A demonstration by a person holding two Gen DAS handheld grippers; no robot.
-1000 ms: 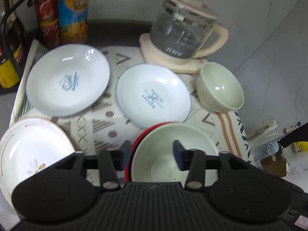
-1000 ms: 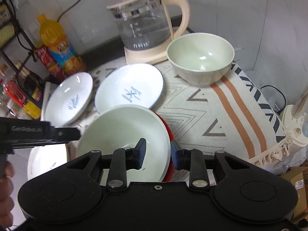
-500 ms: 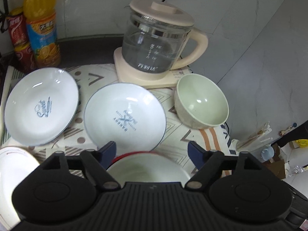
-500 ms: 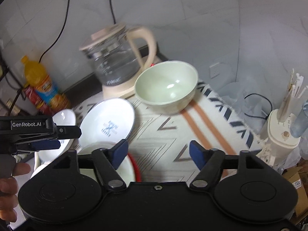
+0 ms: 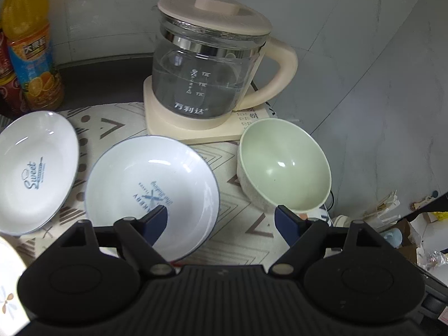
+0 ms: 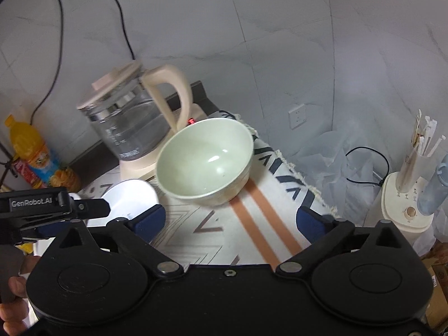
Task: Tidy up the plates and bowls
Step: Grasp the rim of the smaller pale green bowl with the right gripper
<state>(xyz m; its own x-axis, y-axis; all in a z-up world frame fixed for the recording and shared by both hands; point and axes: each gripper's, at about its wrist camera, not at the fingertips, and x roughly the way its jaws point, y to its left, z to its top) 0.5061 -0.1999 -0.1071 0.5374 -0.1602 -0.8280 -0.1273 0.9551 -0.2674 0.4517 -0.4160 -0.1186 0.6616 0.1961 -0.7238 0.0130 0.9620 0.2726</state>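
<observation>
A pale green bowl sits on the patterned cloth at the right, also in the right wrist view. A white deep plate with blue print lies left of it, and a second white plate marked "Sweet" lies further left. My left gripper is open and empty, hovering over the near edge of the middle plate. My right gripper is open and empty, a little in front of the green bowl. The left gripper's body shows at the left of the right wrist view.
A glass kettle with a cream base stands behind the dishes. An orange juice bottle stands at the back left. A flowered plate's edge shows at the lower left. The cloth's right edge drops off toward a cream appliance.
Both grippers have opened wide and moved forward and up, away from the green bowl on the red plate, which has dropped out of view below them.
</observation>
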